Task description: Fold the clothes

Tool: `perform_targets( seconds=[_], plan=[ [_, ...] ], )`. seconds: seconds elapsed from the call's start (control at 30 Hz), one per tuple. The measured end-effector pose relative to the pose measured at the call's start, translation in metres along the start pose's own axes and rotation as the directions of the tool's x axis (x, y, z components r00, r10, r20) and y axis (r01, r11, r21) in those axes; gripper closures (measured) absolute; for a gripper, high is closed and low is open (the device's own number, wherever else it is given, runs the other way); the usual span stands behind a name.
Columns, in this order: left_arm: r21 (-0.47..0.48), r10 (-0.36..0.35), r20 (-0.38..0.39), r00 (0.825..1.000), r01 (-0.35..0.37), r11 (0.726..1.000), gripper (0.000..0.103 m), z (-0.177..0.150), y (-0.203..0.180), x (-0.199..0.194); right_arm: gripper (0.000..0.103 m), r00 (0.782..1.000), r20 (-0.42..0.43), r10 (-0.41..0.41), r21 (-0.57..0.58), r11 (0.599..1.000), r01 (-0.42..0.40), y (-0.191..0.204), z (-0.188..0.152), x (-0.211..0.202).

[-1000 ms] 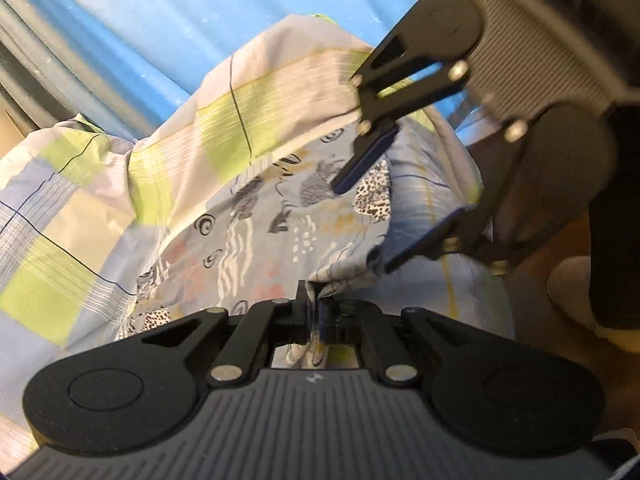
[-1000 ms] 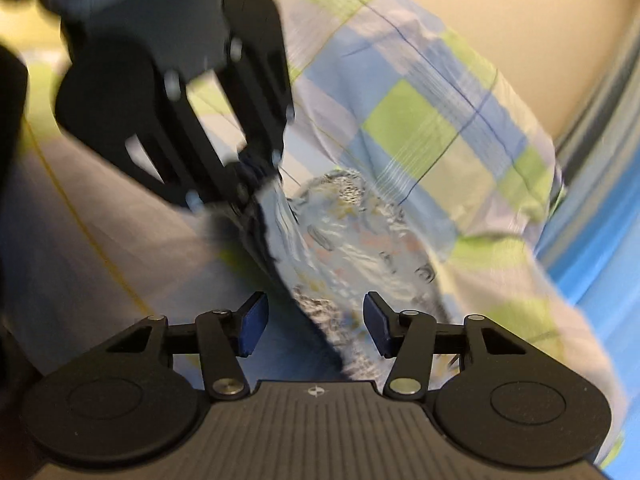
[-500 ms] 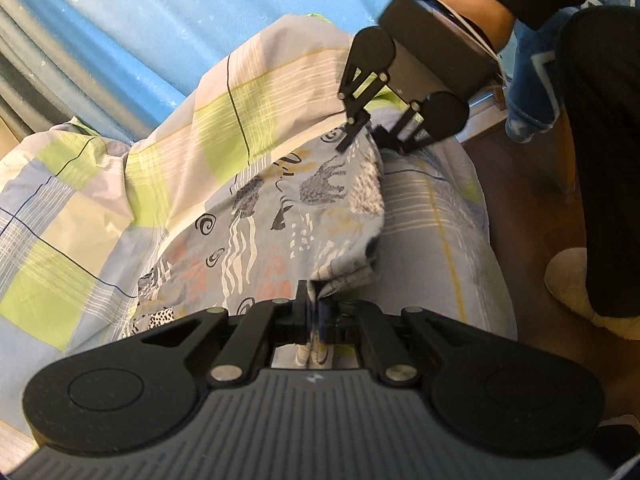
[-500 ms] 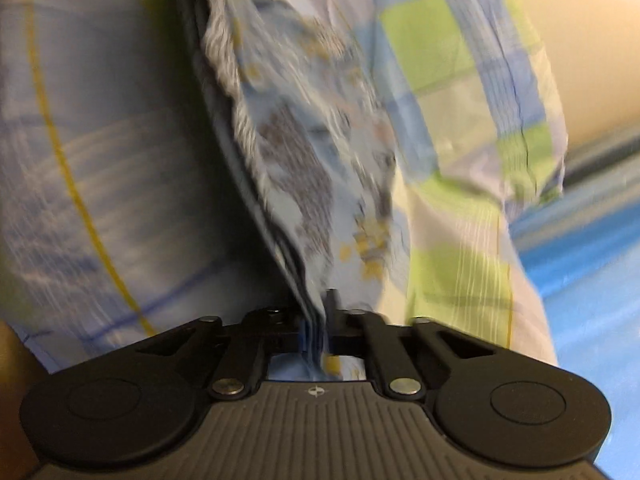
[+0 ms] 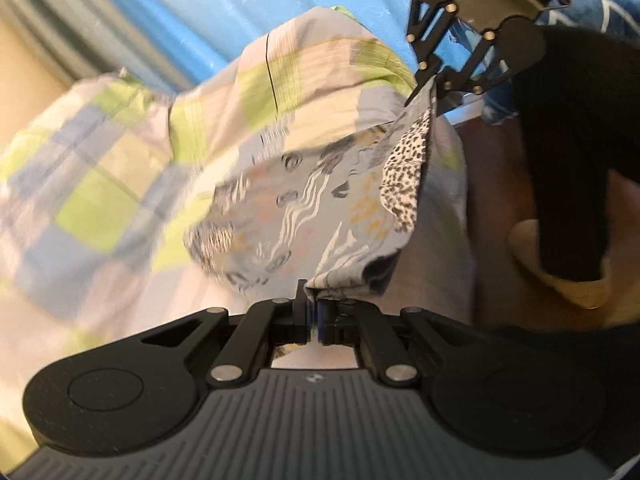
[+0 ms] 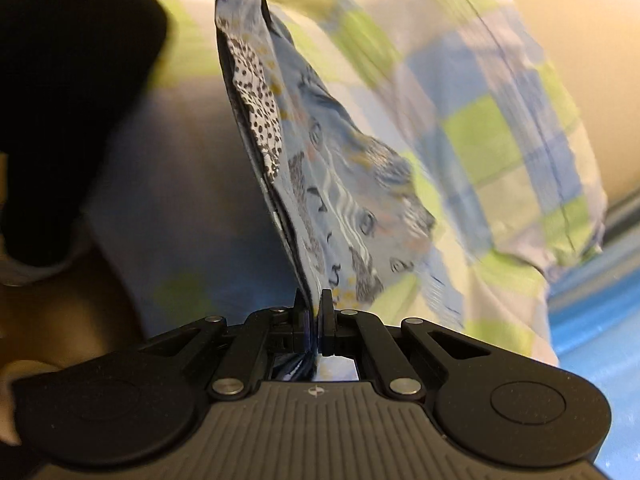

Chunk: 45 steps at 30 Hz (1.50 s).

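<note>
Both grippers are pinching the patterned garment [image 5: 320, 208]: our left gripper [image 5: 314, 316] is pressed together on one corner, our right gripper [image 6: 314, 320] on the other. We see its held edge stretched straight between them as the long axis, the rest sagging toward the checked bedding [image 5: 100, 184] beyond.

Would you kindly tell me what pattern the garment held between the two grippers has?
Light blue garment with grey animal prints and black-spotted patches, clearest in the left wrist view.
</note>
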<state>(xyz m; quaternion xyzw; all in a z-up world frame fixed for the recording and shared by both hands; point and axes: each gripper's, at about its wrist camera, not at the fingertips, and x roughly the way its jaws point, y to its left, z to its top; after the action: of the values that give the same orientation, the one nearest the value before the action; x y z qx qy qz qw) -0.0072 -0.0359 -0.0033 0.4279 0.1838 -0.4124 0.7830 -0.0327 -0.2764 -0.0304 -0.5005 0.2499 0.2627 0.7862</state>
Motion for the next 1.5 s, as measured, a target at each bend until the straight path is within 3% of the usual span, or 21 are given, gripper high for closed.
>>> perform_targets(
  seconds=[0.13,0.27,0.43,0.5,0.57,0.63,0.7,0.73,0.83,0.93,0.97,1.0,1.07,1.17,1.3,1.5],
  plan=[
    [-0.069,-0.040,0.006,0.999,0.040,0.997,0.101,-0.010,-0.005,-0.014,0.103,0.999,-0.029,0.034,-0.033,0.999,-0.035,-0.007,0.011,-0.011],
    [-0.194,-0.070,0.065,0.995,0.081,0.978,0.101,-0.004,0.032,-0.014,0.103,0.996,-0.062,0.063,-0.060,0.996,-0.067,-0.054,0.029,-0.011],
    [-0.384,-0.138,0.123,0.983,0.175,0.907,0.101,-0.011,0.124,0.028,0.103,0.969,-0.141,0.203,-0.026,0.978,-0.209,-0.127,0.054,0.032],
    [-0.475,-0.182,0.128,0.975,0.221,0.851,0.101,-0.022,0.166,0.063,0.103,0.944,-0.170,0.283,0.051,0.959,-0.278,-0.166,0.060,0.070],
    [-0.545,-0.216,0.123,0.969,0.248,0.801,0.101,-0.037,0.200,0.101,0.103,0.906,-0.180,0.383,0.153,0.921,-0.359,-0.201,0.060,0.113],
    [-0.620,-0.264,0.123,0.957,0.282,0.732,0.101,-0.049,0.220,0.138,0.101,0.871,-0.171,0.460,0.245,0.876,-0.415,-0.227,0.057,0.152],
    [-0.686,-0.298,0.126,0.946,0.300,0.662,0.101,-0.063,0.233,0.170,0.091,0.861,-0.150,0.486,0.321,0.848,-0.423,-0.241,0.047,0.185],
    [-0.716,-0.303,0.124,0.945,0.296,0.632,0.101,-0.069,0.237,0.184,0.089,0.859,-0.137,0.493,0.368,0.830,-0.418,-0.248,0.042,0.202],
    [-0.810,-0.312,0.115,0.943,0.271,0.519,0.099,-0.092,0.243,0.213,0.079,0.881,-0.055,0.470,0.524,0.765,-0.375,-0.266,0.023,0.234],
    [-0.890,-0.295,0.181,0.938,0.284,0.358,0.094,-0.114,0.249,0.220,0.071,0.900,0.055,0.431,0.671,0.652,-0.354,-0.278,-0.001,0.242],
    [-0.906,-0.278,0.200,0.940,0.285,0.312,0.094,-0.120,0.250,0.219,0.065,0.917,0.070,0.394,0.704,0.631,-0.325,-0.279,-0.008,0.240],
    [-0.917,-0.261,0.208,0.943,0.281,0.284,0.094,-0.124,0.250,0.216,0.064,0.931,0.088,0.355,0.736,0.606,-0.301,-0.281,-0.014,0.234],
    [-0.928,-0.231,0.203,0.951,0.263,0.265,0.094,-0.127,0.248,0.208,0.062,0.951,0.140,0.276,0.804,0.529,-0.272,-0.278,-0.030,0.218],
    [-0.933,-0.203,0.188,0.961,0.239,0.268,0.089,-0.125,0.244,0.201,0.058,0.950,0.216,0.224,0.851,0.433,-0.295,-0.263,-0.052,0.192],
    [-0.929,-0.185,0.180,0.966,0.229,0.291,0.073,-0.116,0.242,0.204,0.045,0.934,0.258,0.246,0.869,0.364,-0.336,-0.239,-0.070,0.182],
    [-0.924,-0.190,0.187,0.964,0.238,0.298,0.073,-0.106,0.244,0.221,0.045,0.915,0.306,0.264,0.909,0.204,-0.363,-0.220,-0.102,0.196]
  ],
)
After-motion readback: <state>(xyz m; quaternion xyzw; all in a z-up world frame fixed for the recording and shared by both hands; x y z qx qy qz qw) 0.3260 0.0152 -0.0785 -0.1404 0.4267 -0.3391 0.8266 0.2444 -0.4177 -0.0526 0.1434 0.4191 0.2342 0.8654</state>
